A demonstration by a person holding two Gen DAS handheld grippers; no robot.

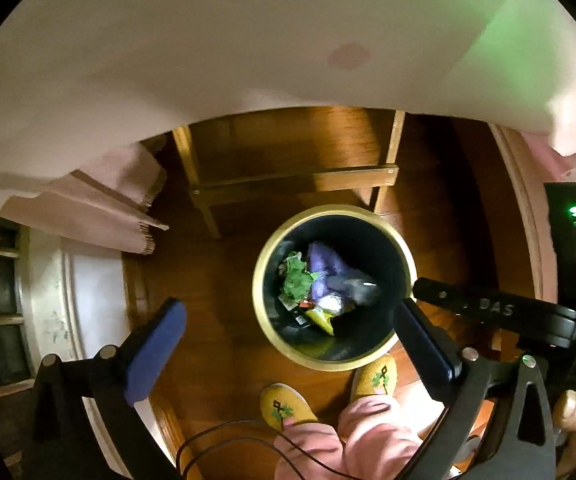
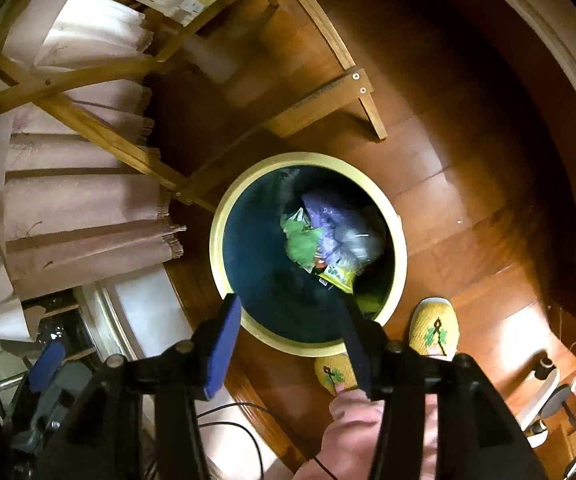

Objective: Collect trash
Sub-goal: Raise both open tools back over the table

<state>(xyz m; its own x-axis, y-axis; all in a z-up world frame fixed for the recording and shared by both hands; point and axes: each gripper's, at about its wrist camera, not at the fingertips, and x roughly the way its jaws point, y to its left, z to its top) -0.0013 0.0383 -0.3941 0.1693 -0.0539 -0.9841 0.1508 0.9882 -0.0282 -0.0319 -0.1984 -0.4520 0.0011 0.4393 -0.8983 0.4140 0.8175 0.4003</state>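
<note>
Both released: left gripper (image 1: 288, 344) and right gripper (image 2: 288, 344) over bin rim (image 1: 261, 280).

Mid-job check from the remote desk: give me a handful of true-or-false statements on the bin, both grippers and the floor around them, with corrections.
1. The trash bin stands on a wooden floor. True.
2. The bin is empty. False: crumpled green, purple and yellow trash lies inside.
3. The left gripper holds a piece of trash. False: its jaws are wide apart with nothing between them.
4. The right gripper is above the bin with nothing between its blue pads. True.
5. The person's yellow slippers stand beside the bin. True.
6. The bin's rim is red. False: it is pale yellow.
</note>
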